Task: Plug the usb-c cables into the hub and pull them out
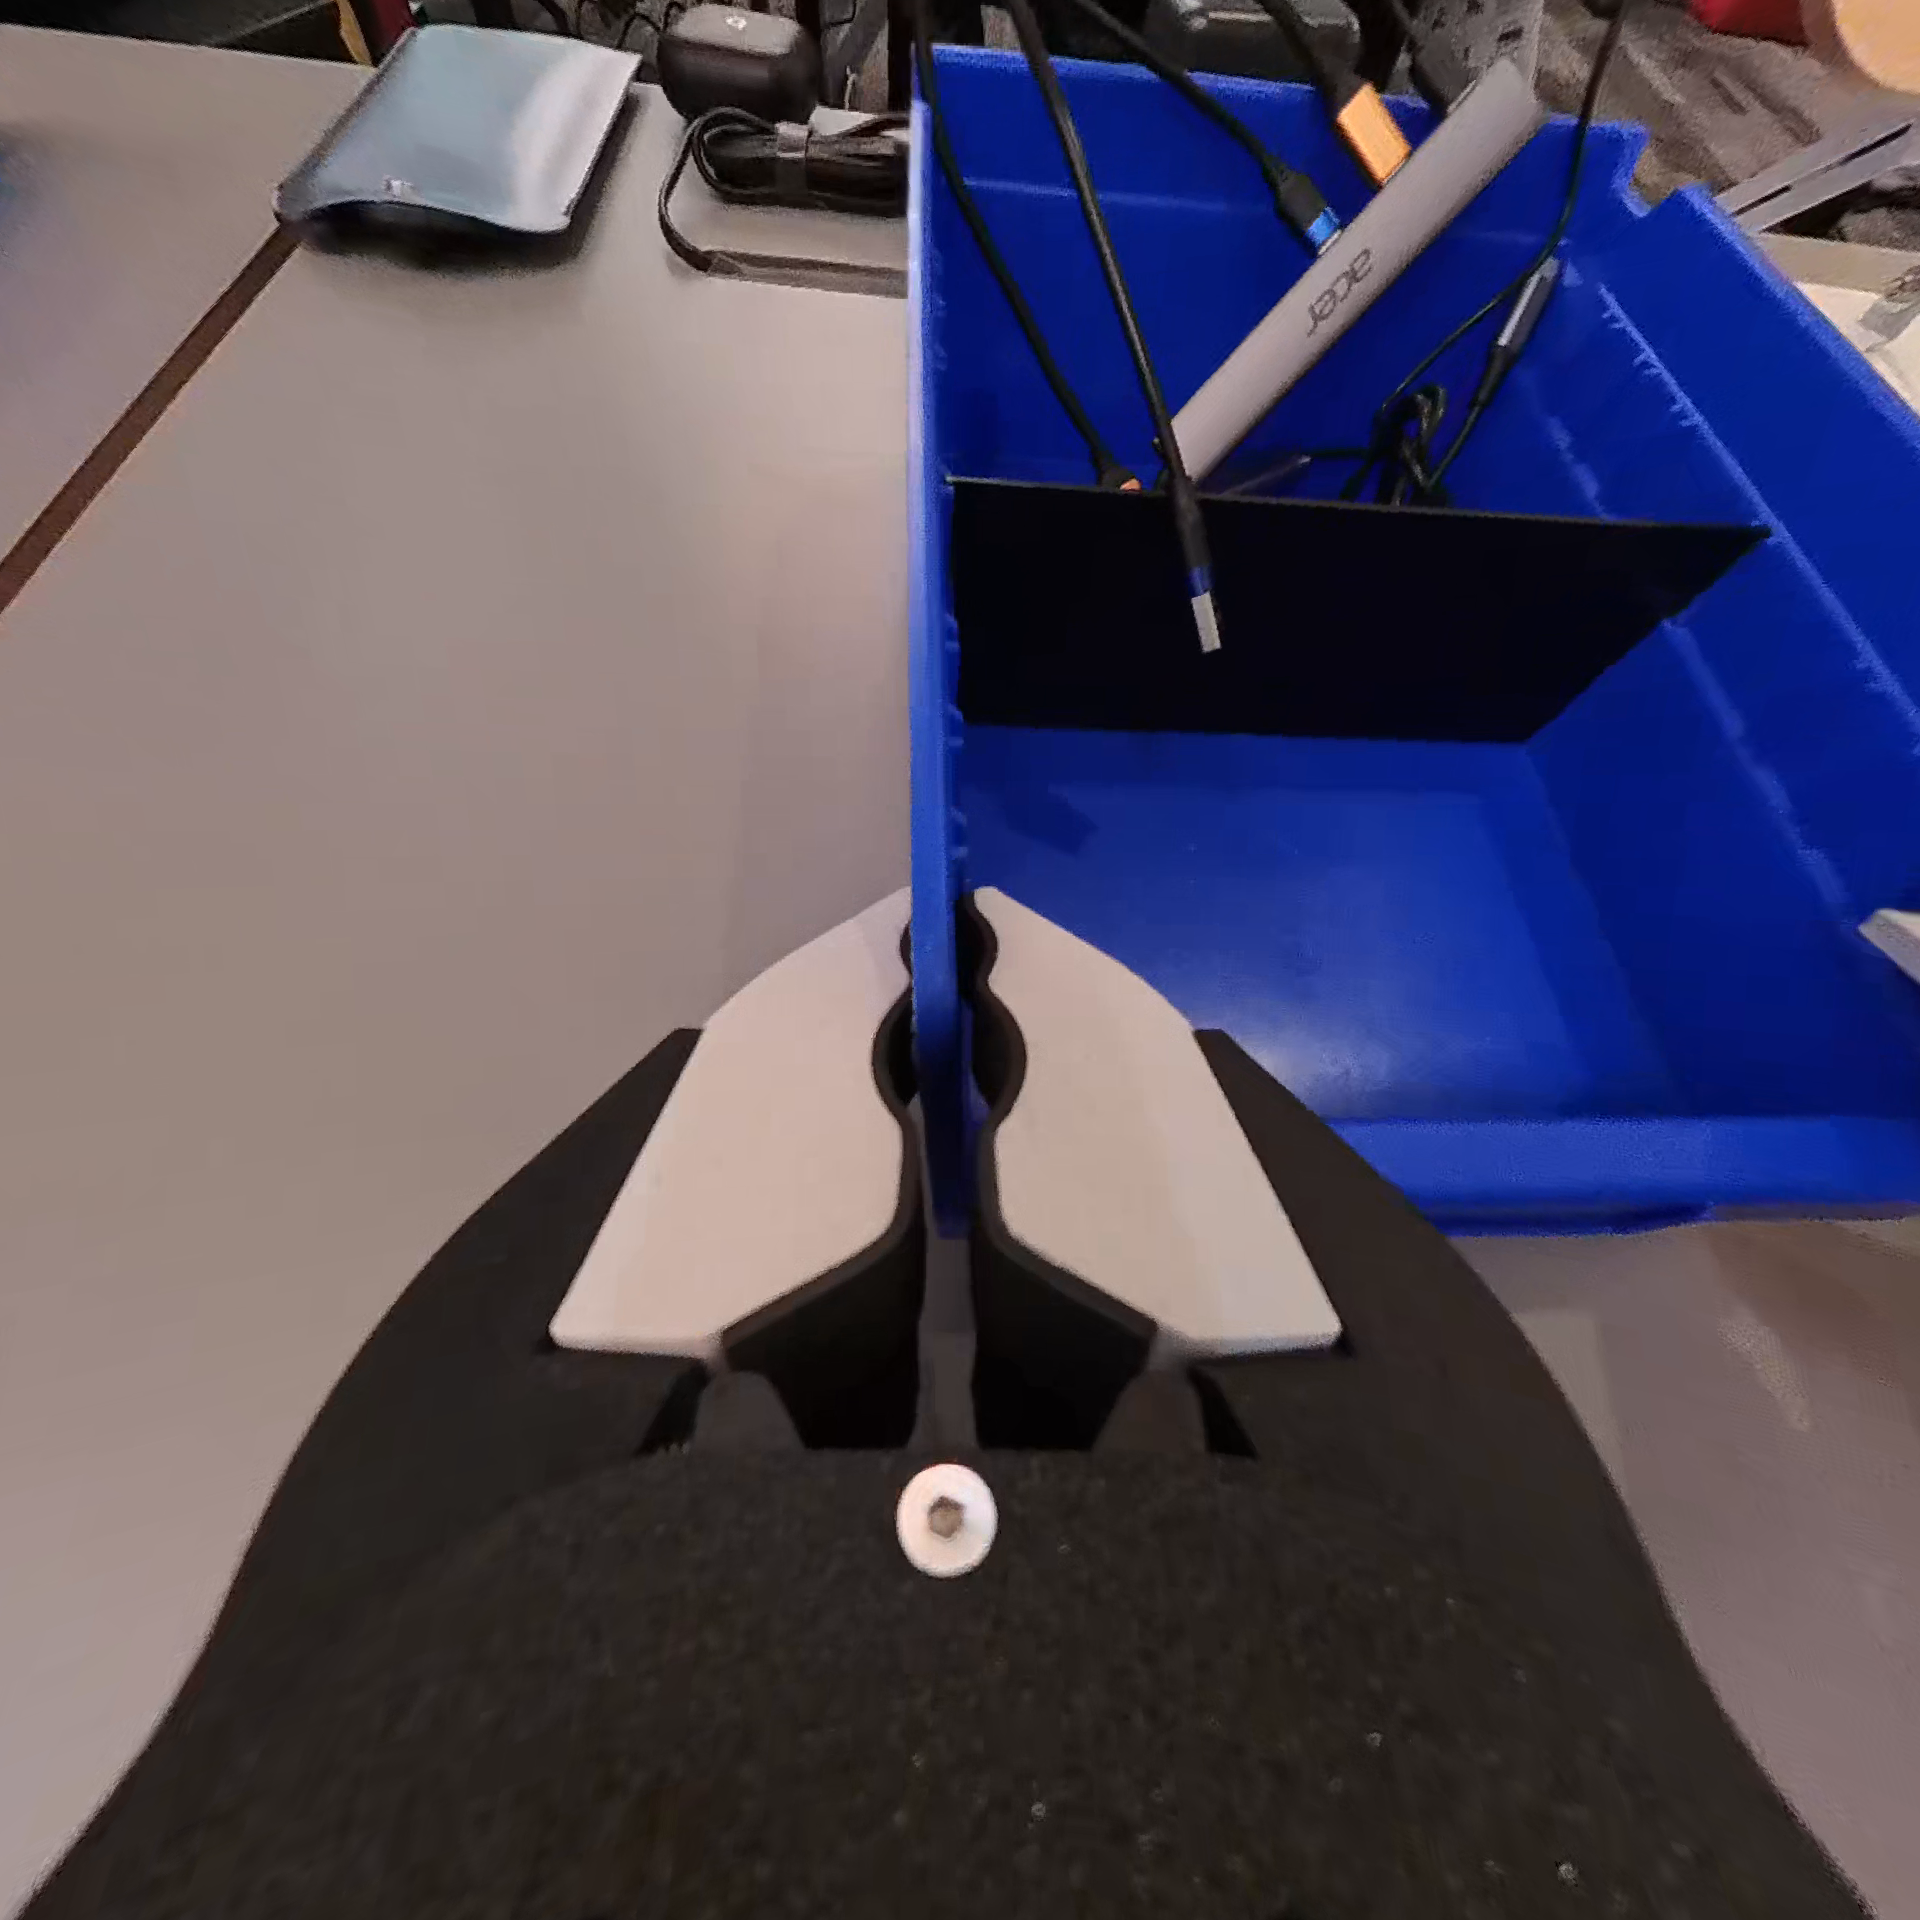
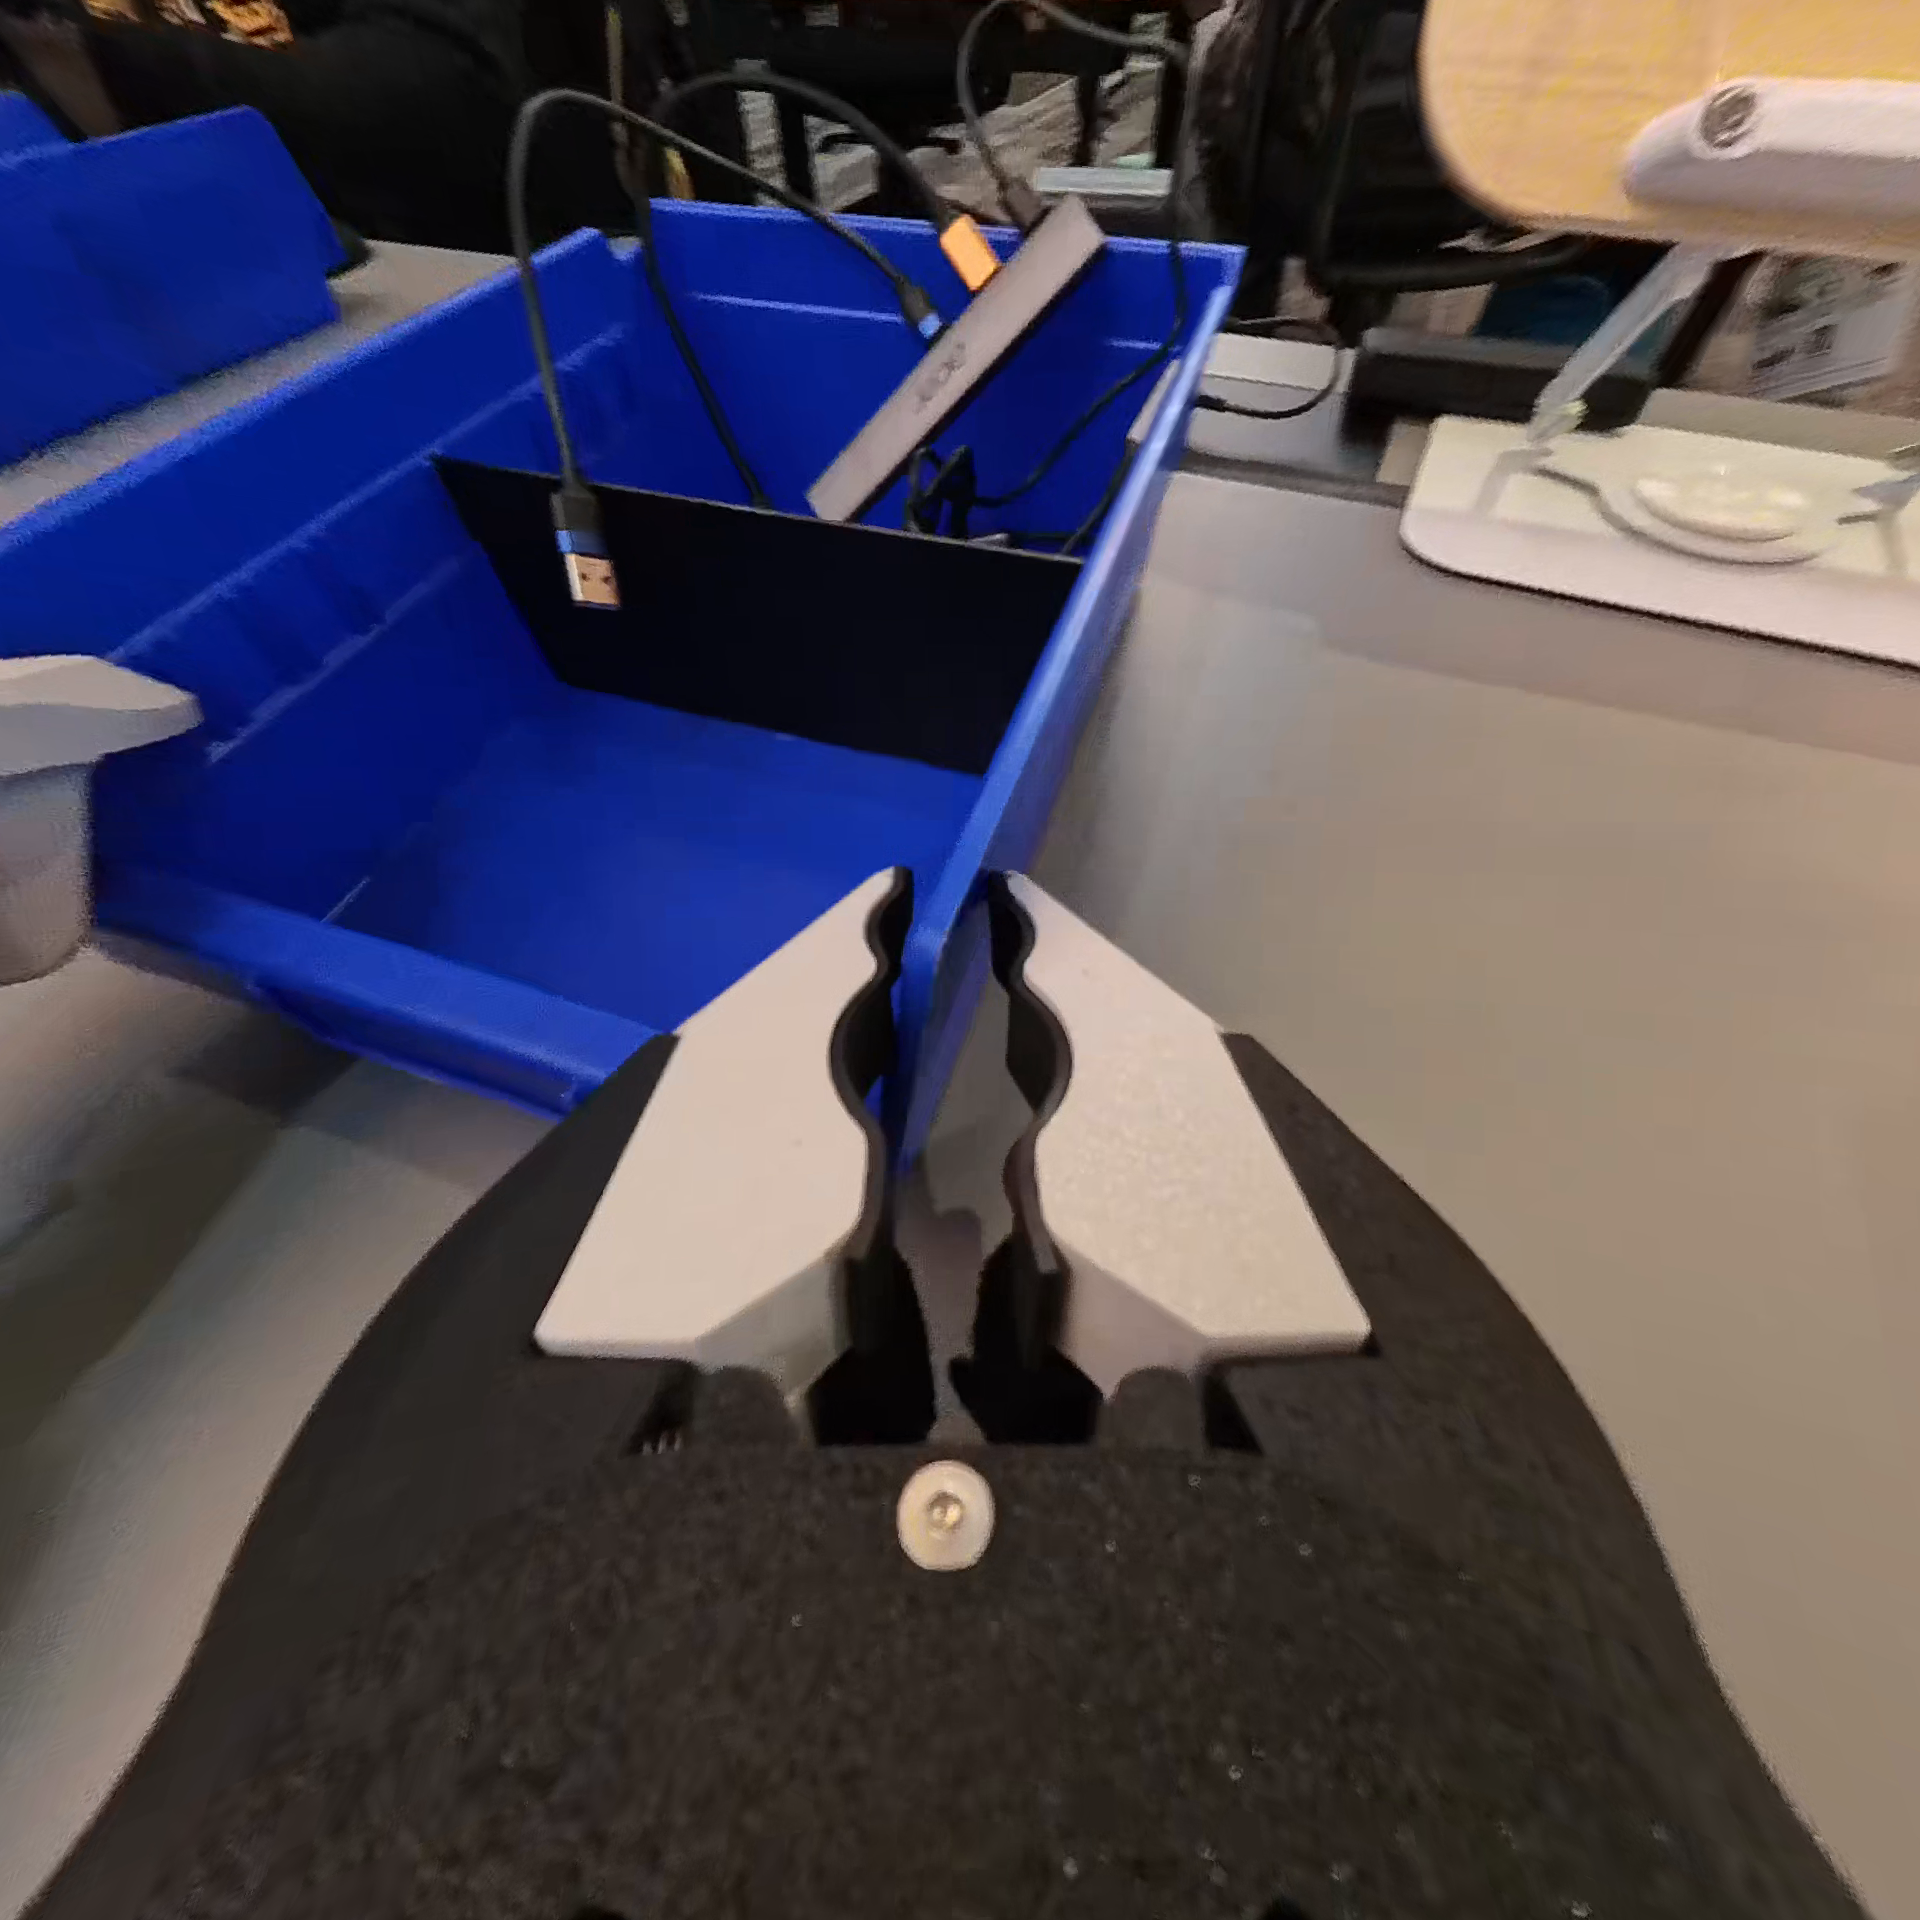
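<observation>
A blue bin [image 1: 1351,935] with a black divider [image 1: 1299,623] stands on the grey table. A grey hub [image 1: 1340,291] leans in its far compartment, with an orange plug [image 1: 1371,130] and a blue-ringed plug [image 1: 1317,223] in it. A loose black cable's metal plug [image 1: 1203,613] hangs over the divider. My left gripper [image 1: 940,909] is shut on the bin's left wall. My right gripper [image 2: 945,894] is shut on the bin's right wall [image 2: 1049,665]. The hub [image 2: 956,364] and the loose plug [image 2: 587,566] also show in the right wrist view.
A dark sleeve [image 1: 468,135] and a black power adapter with its cord [image 1: 790,156] lie on the table [image 1: 416,623] behind the bin. In the right wrist view, a white stand on a pad [image 2: 1662,540] sits to the right and another blue bin [image 2: 156,260] to the far left. Across from one pair of fingers to the other is roughly 20 cm. About 10 cm separates my left fingertips from the loose plug [image 2: 587,566].
</observation>
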`<state>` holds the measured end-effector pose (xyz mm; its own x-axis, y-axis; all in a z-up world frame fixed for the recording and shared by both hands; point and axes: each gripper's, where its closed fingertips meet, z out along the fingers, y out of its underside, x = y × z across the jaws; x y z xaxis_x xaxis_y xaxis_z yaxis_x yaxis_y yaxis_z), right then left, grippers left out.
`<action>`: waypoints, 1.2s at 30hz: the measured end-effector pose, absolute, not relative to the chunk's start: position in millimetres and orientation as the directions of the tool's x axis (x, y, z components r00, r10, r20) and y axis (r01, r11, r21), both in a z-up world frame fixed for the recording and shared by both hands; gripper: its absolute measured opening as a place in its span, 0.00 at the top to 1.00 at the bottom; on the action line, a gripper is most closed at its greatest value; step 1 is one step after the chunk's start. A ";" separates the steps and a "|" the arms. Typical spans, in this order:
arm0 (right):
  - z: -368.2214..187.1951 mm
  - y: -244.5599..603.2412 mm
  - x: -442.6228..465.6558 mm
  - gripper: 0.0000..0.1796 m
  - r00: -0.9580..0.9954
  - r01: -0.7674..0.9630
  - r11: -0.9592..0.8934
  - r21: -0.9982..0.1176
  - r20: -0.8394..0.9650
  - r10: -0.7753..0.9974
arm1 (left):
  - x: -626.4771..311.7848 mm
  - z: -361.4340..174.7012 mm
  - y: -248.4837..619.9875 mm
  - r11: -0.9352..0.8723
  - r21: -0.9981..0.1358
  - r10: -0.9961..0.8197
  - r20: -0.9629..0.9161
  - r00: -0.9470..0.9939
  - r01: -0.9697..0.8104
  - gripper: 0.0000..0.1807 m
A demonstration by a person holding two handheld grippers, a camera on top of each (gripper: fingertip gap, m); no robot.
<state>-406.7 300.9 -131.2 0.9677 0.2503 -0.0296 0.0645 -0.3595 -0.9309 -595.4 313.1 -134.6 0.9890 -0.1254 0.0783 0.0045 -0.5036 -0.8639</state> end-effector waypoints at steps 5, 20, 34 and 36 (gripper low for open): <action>-126.4 276.2 -407.8 0.86 0.856 0.020 -0.452 -0.892 -0.218 0.469 | -602.4 -129.4 311.2 -0.471 -0.880 -0.047 0.093 0.995 0.060 0.91; -101.6 162.7 -65.0 0.76 0.993 -0.048 -0.235 -0.971 -0.071 0.090 | -540.6 -133.4 201.5 -0.453 -0.888 -0.092 0.139 0.986 0.083 0.85; -131.8 179.5 74.3 0.69 0.996 -0.088 -0.364 -0.927 -0.074 -0.051 | -482.0 -127.3 223.8 -0.397 -0.915 -0.277 0.045 0.960 -0.072 0.86; -136.1 184.7 64.5 0.69 0.998 -0.056 -0.383 -0.922 -0.048 -0.031 | -484.6 -128.6 228.8 -0.398 -0.916 -0.277 0.070 0.958 -0.048 0.85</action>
